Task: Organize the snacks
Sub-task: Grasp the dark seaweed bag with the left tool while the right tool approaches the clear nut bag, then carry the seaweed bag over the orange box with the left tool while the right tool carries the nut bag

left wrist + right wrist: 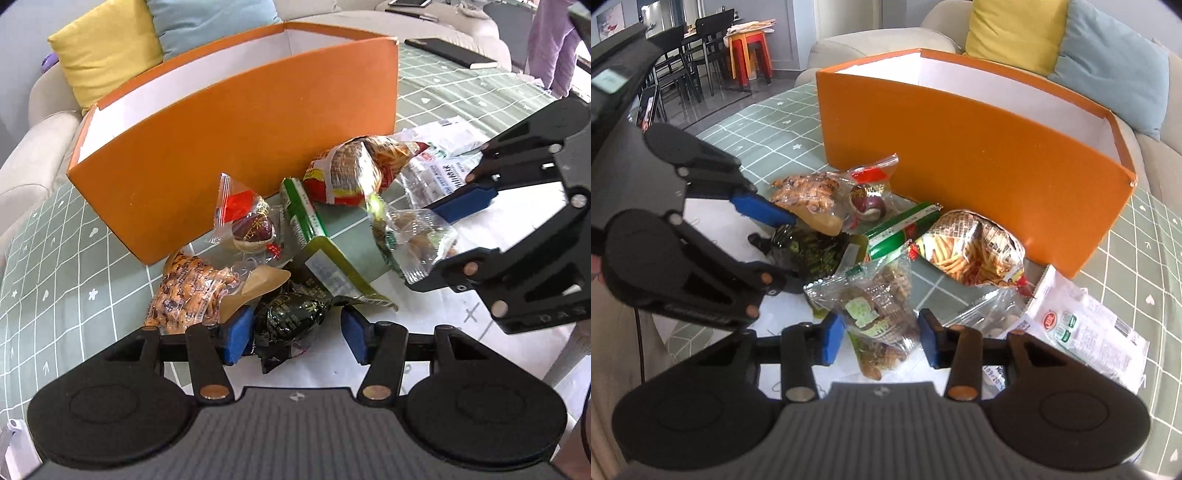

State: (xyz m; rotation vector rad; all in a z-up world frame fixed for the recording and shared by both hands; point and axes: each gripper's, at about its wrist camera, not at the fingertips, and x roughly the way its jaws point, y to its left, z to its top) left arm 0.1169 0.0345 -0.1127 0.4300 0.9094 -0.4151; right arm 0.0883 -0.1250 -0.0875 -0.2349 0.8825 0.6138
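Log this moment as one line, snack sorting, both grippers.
left gripper: open around dark green packet | right gripper: shut on clear snack bag | orange box: no snack visible inside

Dark green packet (pixel 291 317) (crinkled) between blue fingers (pixel 236 336) — orange box (pixel 236 147) behind

orange box (pixel 960 155) stood upright, open top, white inside, nothing seen in it. snacks heaped against its front wall: fries bag (pixel 975 247), green roll (pixel 905 227), red-topped sweet (pixel 871 192), peanut pack (pixel 188 291), dark wrapper (pixel 291 317), clear cookie bag (pixel 879 310) raised up, white pack (pixel 1082 328) laid flat at box corner.
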